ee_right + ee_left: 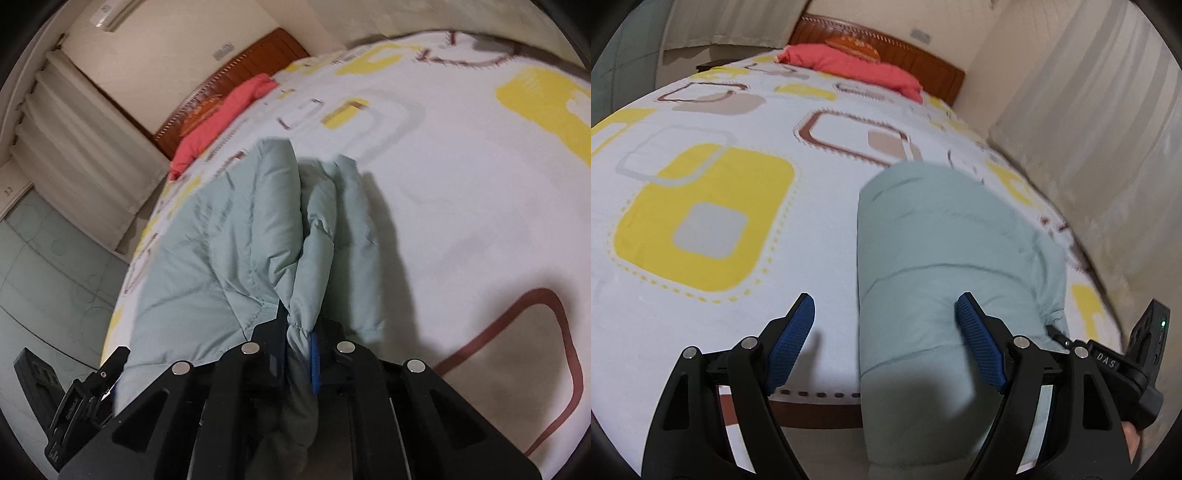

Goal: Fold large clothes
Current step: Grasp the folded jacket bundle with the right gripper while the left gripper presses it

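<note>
A pale green padded jacket lies on the bed, folded into a long strip that reaches the near edge. My left gripper is open, blue pads wide apart, with the jacket's left edge between its jaws and nothing gripped. In the right wrist view the jacket lies bunched on the sheet. My right gripper is shut on a fold of the jacket's edge and holds it raised. The right gripper's body shows at the left wrist view's right edge.
The bed sheet is white with yellow, grey and brown squares. A red pillow lies by the wooden headboard. Curtains hang to the right of the bed. Tiled floor lies beside it.
</note>
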`<state>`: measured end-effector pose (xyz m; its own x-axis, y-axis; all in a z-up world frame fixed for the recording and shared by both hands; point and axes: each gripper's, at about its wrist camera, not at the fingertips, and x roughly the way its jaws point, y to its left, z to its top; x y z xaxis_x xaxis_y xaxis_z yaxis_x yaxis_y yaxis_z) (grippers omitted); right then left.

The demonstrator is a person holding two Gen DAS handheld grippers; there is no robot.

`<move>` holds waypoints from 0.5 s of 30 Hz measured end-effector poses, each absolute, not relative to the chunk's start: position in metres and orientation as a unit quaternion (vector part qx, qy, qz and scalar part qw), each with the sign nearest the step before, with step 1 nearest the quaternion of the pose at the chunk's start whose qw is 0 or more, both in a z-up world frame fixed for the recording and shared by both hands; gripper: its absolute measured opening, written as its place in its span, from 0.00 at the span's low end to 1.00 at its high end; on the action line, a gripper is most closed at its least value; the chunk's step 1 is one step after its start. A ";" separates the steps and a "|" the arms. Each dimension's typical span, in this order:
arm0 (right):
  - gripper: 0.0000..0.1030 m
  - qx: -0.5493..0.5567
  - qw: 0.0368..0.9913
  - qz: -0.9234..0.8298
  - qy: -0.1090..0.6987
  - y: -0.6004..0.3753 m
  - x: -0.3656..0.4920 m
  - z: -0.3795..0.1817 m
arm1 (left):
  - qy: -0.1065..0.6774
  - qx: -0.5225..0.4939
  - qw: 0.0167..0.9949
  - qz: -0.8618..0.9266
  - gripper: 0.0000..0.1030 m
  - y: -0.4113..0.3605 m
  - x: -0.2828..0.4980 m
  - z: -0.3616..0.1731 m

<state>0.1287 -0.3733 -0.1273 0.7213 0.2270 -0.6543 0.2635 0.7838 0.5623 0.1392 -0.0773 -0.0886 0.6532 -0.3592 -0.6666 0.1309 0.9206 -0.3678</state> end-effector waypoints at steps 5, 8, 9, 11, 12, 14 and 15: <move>0.07 0.337 0.863 -0.014 0.377 -0.385 0.129 -0.149 | 0.422 -0.117 0.889 -0.136 0.76 -0.101 0.148 -0.114; 0.07 0.346 0.858 -0.015 0.379 -0.391 0.129 -0.153 | 0.432 -0.121 0.883 -0.139 0.74 -0.104 0.153 -0.119; 0.08 0.346 0.857 -0.013 0.381 -0.391 0.129 -0.151 | 0.429 -0.119 0.884 -0.142 0.69 -0.103 0.152 -0.116; 0.12 0.348 0.856 -0.009 0.383 -0.391 0.126 -0.143 | 0.418 -0.105 0.891 -0.142 0.66 -0.102 0.144 -0.105; 0.12 0.349 0.855 -0.008 0.382 -0.391 0.122 -0.137 | 0.412 -0.102 0.894 -0.140 0.66 -0.100 0.141 -0.100; 0.13 0.354 0.856 -0.005 0.376 -0.391 0.111 -0.126 | 0.397 -0.117 0.899 -0.145 0.66 -0.092 0.130 -0.089; 0.22 0.358 0.857 -0.001 0.370 -0.390 0.103 -0.121 | 0.391 -0.131 0.899 -0.148 0.66 -0.086 0.124 -0.084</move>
<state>0.1032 -0.3901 -0.1205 0.7259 0.2634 -0.6354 0.2661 0.7443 0.6126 0.1239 -0.0862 -0.0840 0.6508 -0.3692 -0.6634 0.1640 0.9215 -0.3520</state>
